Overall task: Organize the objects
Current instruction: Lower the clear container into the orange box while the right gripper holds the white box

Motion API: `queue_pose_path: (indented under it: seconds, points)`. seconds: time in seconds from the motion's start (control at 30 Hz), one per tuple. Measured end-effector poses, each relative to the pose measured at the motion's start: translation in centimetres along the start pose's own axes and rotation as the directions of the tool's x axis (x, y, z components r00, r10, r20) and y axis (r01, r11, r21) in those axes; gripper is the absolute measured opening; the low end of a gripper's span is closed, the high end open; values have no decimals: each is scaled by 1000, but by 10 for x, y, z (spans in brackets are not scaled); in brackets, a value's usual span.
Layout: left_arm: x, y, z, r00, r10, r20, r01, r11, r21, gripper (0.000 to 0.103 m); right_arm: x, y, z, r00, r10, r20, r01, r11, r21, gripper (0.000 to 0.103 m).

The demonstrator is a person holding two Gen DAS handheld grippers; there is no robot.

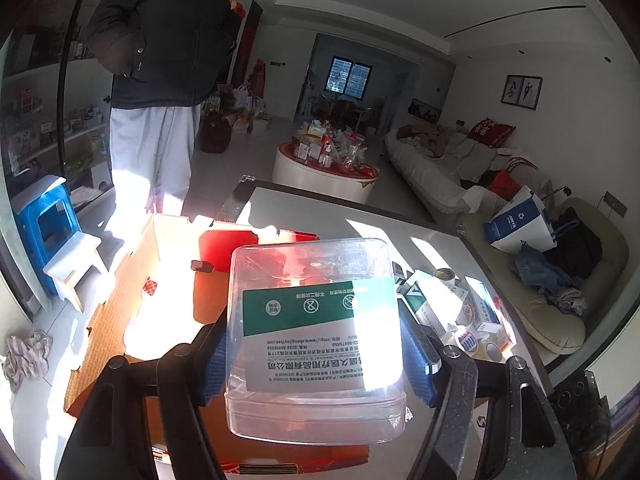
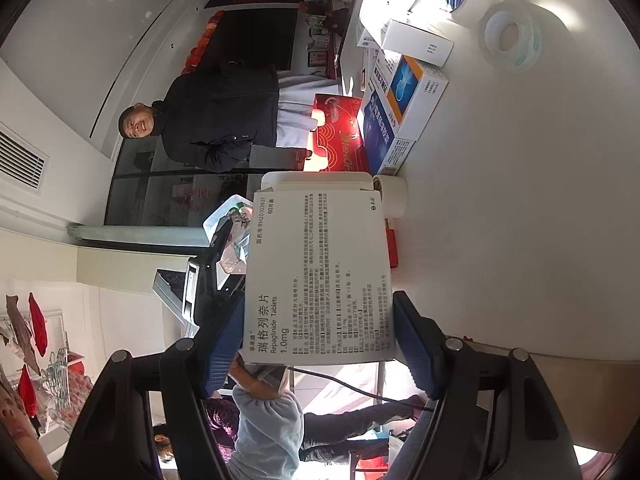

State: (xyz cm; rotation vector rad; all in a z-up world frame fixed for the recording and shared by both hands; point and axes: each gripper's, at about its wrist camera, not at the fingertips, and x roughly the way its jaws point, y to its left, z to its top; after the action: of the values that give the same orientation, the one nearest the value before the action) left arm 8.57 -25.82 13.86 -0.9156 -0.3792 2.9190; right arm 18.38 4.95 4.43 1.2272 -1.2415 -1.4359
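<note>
Clear plastic container [image 1: 314, 340] sits clamped between the blue pads [image 1: 218, 356] of the left gripper [image 1: 316, 364], green-and-white label facing up, held above the open cardboard box [image 1: 132, 280] on the tabletop [image 1: 436, 240]. Right gripper [image 2: 320, 344] is rolled sideways and clamps a white Repaglinide tablet box [image 2: 320, 276] by its edges, just beside the tabletop. Tape rolls [image 2: 510, 40] and more medicine boxes [image 2: 404, 108] lie past it.
</note>
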Motion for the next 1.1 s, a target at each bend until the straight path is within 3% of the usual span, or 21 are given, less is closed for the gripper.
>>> queue_pose_path:
  seconds: [0.13, 0.23, 0.4, 0.6, 0.87, 1.1]
  points:
    - [34, 22, -12, 996, 7, -94, -12, 998, -60, 76, -1, 0, 0, 1000, -23, -1, 23, 1000, -2, 72]
    - [32, 22, -28, 993, -22, -118, 14, 997, -71, 76, 2, 3, 2, 999, -39, -14, 39, 999, -15, 72]
    - [0, 20, -23, 998, -45, -34, 42, 995, -91, 76, 18, 14, 8, 998, -38, -55, 36, 998, -48, 72]
    - [7, 6, 8, 999, 8, 33, -9, 1000, 27, 76, 30, 19, 6, 997, -29, -70, 25, 998, -56, 72]
    - [53, -12, -7, 1000, -5, -3, 5, 996, 87, 76, 14, 9, 2, 997, -64, -42, 63, 997, -38, 72]
    - [81, -2, -30, 996, 32, -79, -28, 999, 42, 76, 3, 9, 5, 998, -68, -7, 68, 997, -42, 72]
